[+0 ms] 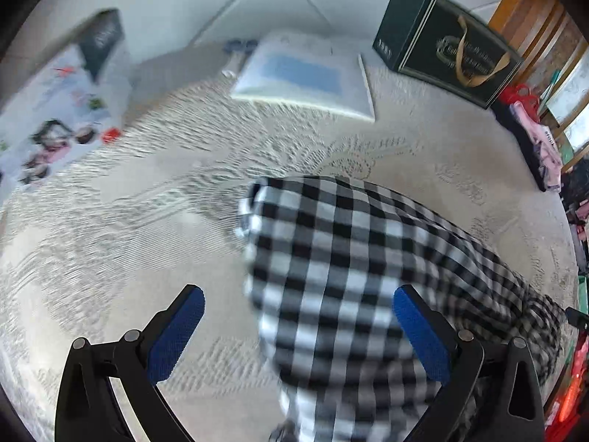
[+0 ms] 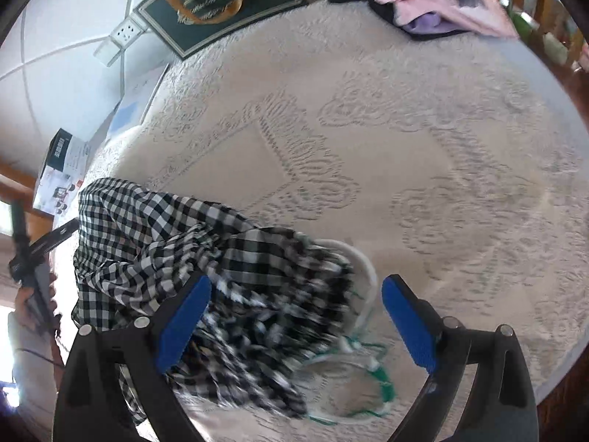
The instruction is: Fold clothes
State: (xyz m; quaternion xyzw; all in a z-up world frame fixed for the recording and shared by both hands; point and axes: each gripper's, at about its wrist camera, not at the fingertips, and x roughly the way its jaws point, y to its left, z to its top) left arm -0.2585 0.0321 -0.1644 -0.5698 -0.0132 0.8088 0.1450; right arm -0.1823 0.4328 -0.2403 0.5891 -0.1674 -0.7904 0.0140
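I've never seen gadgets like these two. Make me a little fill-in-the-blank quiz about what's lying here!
1. The black-and-white checked garment lies on a cream ____ mat.
2. The pads on the right gripper are coloured ____.
3. The dark green box has a ____-coloured ribbon handle.
4. Both the right gripper and the left gripper have jaws standing ____.

Missing words: patterned; blue; gold; open

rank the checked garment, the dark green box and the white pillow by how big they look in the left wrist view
1. checked garment, largest by far, though it lies nearest the camera.
2 and 3. dark green box and white pillow look much alike in size; not ranked.
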